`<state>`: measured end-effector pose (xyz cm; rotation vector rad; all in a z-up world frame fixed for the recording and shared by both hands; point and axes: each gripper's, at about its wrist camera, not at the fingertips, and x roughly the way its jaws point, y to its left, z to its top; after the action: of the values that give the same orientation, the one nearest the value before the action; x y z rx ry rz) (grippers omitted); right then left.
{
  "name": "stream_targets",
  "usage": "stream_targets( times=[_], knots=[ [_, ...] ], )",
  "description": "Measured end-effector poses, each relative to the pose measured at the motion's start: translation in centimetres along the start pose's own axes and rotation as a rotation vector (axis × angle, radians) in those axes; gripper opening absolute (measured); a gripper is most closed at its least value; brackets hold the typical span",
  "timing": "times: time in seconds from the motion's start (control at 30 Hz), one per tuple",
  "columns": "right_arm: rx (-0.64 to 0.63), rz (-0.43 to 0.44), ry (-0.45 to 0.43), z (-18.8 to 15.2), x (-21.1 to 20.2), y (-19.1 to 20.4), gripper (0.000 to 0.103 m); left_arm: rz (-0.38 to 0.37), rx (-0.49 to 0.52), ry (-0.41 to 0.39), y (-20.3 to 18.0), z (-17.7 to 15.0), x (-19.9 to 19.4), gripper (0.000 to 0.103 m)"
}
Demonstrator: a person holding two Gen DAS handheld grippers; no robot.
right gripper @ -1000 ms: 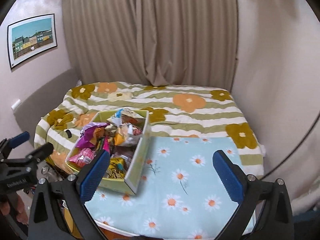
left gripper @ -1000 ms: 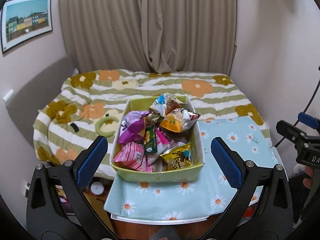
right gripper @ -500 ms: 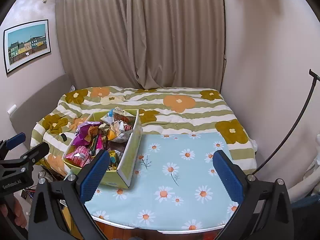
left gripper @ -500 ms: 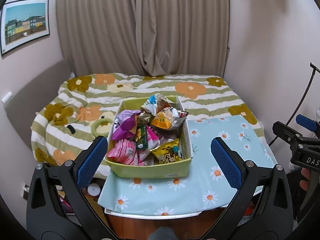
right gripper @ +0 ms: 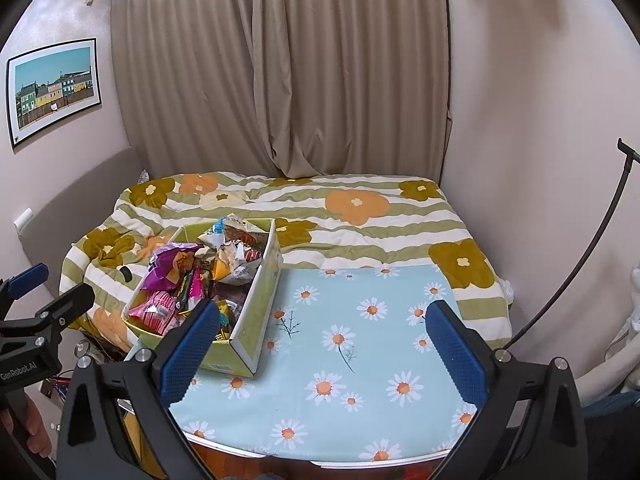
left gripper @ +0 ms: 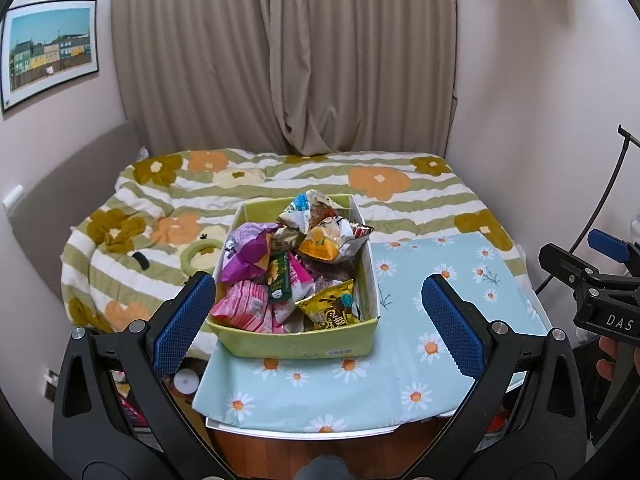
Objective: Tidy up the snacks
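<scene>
A yellow-green box (left gripper: 296,342) (right gripper: 260,308) full of several snack packets stands on the left part of a small table with a light blue daisy cloth (left gripper: 420,368) (right gripper: 360,360). Among the packets are a purple one (left gripper: 248,252), a pink one (left gripper: 242,308), a dark green bar (left gripper: 280,280) and a yellow one (left gripper: 332,312). My left gripper (left gripper: 318,316) is open, held back from the box, which shows between its blue pads. My right gripper (right gripper: 320,348) is open over the bare cloth to the right of the box, holding nothing.
Behind the table lies a bed (left gripper: 280,184) with a green-striped flower quilt. A green ring toy (left gripper: 198,252) rests on it left of the box. Beige curtains (left gripper: 280,60) hang at the back, with walls on both sides. A black cable (right gripper: 580,256) curves at the right.
Both grippers have drawn back and risen a little, so the box and table look smaller and farther away. Both stay open; the box and snacks have not moved.
</scene>
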<state>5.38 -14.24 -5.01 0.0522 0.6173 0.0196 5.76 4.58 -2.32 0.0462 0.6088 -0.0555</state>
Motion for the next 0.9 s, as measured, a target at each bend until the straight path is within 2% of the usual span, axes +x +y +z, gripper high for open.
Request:
stream_targets(
  times=[0.9],
  knots=[
    [-0.001,-0.001,-0.001,0.12,0.06,-0.14,0.102,0.007,0.004,0.0,-0.13,0.11,0.02,0.102]
  ],
)
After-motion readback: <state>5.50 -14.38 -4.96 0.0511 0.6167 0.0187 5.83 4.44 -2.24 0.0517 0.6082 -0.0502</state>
